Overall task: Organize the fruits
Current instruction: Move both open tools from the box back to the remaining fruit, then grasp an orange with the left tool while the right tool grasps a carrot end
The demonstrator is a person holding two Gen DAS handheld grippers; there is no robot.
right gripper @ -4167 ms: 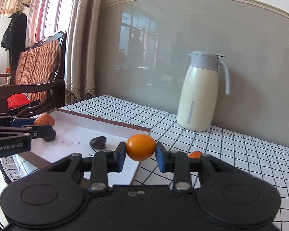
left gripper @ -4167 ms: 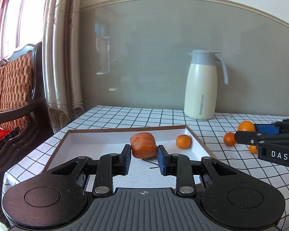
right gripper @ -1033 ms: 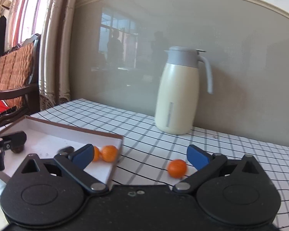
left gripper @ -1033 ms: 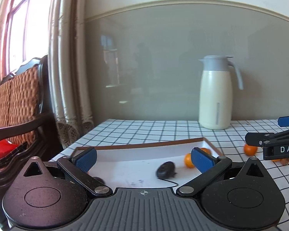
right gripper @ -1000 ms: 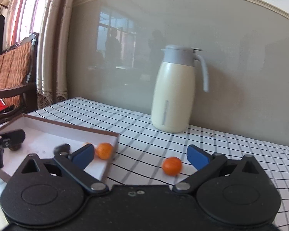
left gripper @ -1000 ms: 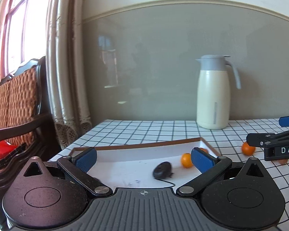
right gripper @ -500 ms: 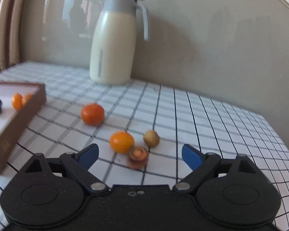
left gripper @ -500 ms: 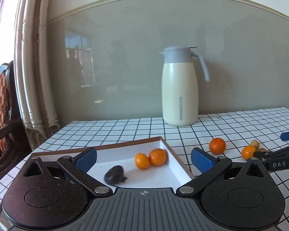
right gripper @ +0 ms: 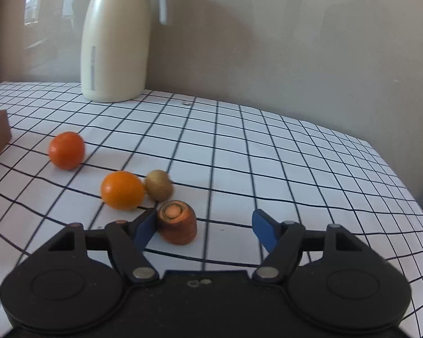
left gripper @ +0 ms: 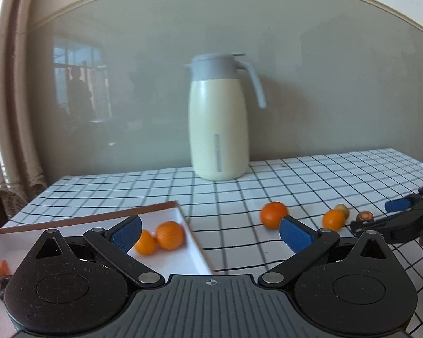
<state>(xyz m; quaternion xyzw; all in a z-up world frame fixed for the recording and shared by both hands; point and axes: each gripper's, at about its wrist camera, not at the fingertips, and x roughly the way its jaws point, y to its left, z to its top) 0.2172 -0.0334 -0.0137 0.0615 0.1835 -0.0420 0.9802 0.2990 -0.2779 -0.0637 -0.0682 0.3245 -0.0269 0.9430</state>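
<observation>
Closing off-centre on carrot stub, right gripper unclenched, left gripper wide, empty; risked knocking stub into orange beside.

Soft daylight comes from the left and the glossy wall reflects a window, the jug throws a faint shadow to the right, both fisheye pictures bend strongly at the edges, and the oranges look slightly blurred.

You have no readable text here; the label on the right hand-held gripper is blurred.
</observation>
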